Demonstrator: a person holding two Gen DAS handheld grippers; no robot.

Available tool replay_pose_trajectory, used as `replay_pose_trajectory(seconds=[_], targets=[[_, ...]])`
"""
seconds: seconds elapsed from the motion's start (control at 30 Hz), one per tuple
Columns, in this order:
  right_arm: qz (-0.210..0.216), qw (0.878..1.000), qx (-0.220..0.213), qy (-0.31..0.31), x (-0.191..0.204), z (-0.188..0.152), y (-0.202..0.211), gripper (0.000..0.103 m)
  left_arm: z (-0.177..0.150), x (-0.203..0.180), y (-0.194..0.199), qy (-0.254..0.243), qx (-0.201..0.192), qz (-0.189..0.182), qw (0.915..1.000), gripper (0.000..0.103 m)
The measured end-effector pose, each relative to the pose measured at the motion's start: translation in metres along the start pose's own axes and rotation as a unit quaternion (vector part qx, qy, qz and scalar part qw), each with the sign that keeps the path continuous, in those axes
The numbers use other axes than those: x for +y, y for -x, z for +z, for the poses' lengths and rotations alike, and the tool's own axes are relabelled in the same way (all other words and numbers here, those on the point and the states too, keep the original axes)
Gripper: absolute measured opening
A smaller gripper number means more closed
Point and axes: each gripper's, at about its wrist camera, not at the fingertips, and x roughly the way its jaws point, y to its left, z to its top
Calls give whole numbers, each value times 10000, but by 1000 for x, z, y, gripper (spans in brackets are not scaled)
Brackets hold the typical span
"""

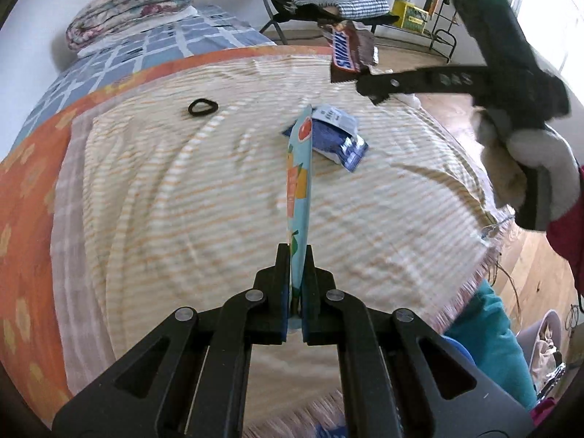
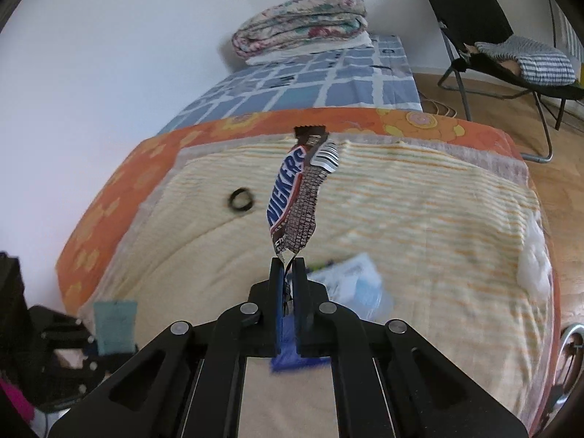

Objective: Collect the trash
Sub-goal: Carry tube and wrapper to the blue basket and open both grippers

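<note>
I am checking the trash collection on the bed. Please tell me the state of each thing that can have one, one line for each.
Left gripper: shut on the light blue wrapper.
Light blue wrapper: held edge-on, lifted.
Right gripper: shut on the Snickers wrapper.
Snickers wrapper: torn open, held up.
Blue and white wrapper: crumpled, lying on the striped blanket.
Black hair tie: lying flat, untouched.
Floral quilt: folded.

The lower end of the light-blue fruit-printed wrapper (image 1: 300, 182) is hidden between the pads of the left gripper (image 1: 295, 252). Beyond its tip, this wrapper covers part of the crumpled dark-blue packet (image 1: 341, 142). In the right wrist view, a pale packet (image 2: 350, 284) just beside the right gripper (image 2: 288, 261) is too blurred to read.
</note>
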Motion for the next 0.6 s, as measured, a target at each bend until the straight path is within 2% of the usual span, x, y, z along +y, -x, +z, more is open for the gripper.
replay_pose_trajectory(seconds=[0.6], targets=[[1,9964,195,827,104,-131,94,3,-97,-51,60,304,-58,249,9992,2]])
